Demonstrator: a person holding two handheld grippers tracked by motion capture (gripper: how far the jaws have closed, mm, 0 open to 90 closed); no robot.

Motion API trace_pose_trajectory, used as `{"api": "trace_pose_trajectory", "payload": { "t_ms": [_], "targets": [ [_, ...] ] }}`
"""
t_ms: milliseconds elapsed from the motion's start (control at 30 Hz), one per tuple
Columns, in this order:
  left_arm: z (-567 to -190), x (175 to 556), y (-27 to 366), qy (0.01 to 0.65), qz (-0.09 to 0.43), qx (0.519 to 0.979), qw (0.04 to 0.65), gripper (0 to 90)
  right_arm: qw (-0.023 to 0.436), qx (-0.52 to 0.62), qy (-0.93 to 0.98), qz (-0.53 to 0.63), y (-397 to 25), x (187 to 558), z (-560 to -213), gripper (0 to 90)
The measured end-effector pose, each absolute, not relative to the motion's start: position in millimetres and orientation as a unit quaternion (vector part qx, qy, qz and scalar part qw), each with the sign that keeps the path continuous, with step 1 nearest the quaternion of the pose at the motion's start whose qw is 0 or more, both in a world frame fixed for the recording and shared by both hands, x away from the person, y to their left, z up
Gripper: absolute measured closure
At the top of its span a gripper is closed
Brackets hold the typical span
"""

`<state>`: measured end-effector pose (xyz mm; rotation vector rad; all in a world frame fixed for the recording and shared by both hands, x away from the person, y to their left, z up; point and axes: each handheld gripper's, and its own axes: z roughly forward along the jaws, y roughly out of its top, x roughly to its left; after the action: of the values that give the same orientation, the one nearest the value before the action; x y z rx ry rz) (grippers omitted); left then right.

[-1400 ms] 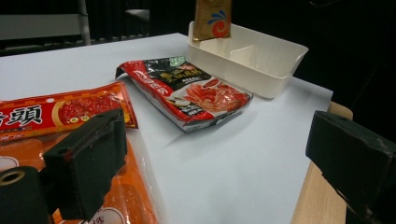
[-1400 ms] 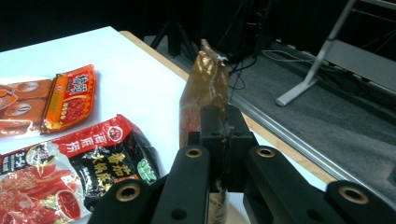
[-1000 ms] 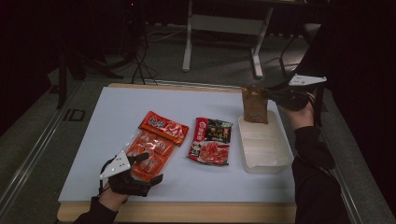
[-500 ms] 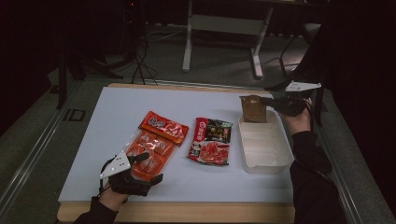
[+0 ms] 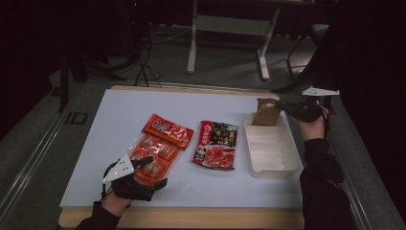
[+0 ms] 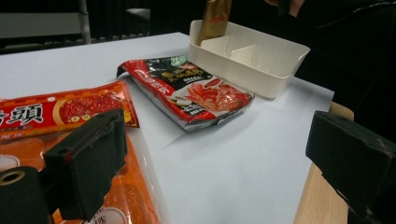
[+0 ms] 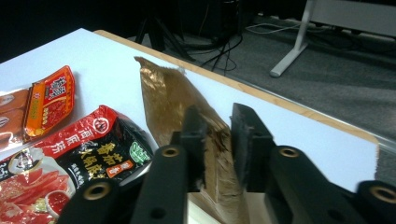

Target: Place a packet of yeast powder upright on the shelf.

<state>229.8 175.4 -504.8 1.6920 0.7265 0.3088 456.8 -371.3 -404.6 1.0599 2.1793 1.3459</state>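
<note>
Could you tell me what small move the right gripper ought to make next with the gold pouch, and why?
Probably lower it a little further, then open. The right gripper is shut on the gold pouch, which stands upright with its lower end in the far compartment of the white tray. The jaws clamp its upper part in the right gripper view, so it seems not yet released.

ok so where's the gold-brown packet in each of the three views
High view: the gold-brown packet stands at the far end of the white tray, right of centre, held by the right gripper.
Left gripper view: top centre, rising from the tray's far compartment.
Right gripper view: centre, pinched between the two black jaws.
Shared landmark: the red and black packet, lying beside the tray.
</note>
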Motion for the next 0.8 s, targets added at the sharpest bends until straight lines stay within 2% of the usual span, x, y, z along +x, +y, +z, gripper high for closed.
{"api": "trace_pose_trajectory", "payload": {
  "t_ms": [100, 300, 500, 533, 633, 800],
  "targets": [
    [-504.1, 229.4, 174.1, 0.306, 0.133, 0.725, 0.603, 5.8, 0.200, 0.370, 0.766, 0.486, -371.6, 449.9, -394.3, 65.1],
    [-502.9, 229.0, 170.7, 0.314, 0.121, 0.740, 0.582, 6.9, 0.220, 0.382, 0.751, 0.492, -367.7, 433.6, -372.3, 44.0],
    [-500.4, 230.1, 168.9, 0.330, 0.105, 0.751, 0.562, 7.0, 0.222, 0.378, 0.740, 0.510, -356.7, 410.2, -367.5, 25.9],
    [-500.0, 230.2, 169.3, 0.333, 0.107, 0.749, 0.562, 7.0, 0.222, 0.379, 0.735, 0.516, -355.1, 405.0, -367.9, 19.5],
    [-497.5, 232.0, 173.0, 0.330, 0.101, 0.748, 0.567, 7.0, 0.209, 0.377, 0.726, 0.537, -349.7, 389.3, -370.2, 13.4],
    [-495.0, 234.9, 173.9, 0.327, 0.107, 0.753, 0.561, 7.1, 0.197, 0.357, 0.719, 0.563, -338.7, 360.1, -373.5, 13.2]
  ]
}}
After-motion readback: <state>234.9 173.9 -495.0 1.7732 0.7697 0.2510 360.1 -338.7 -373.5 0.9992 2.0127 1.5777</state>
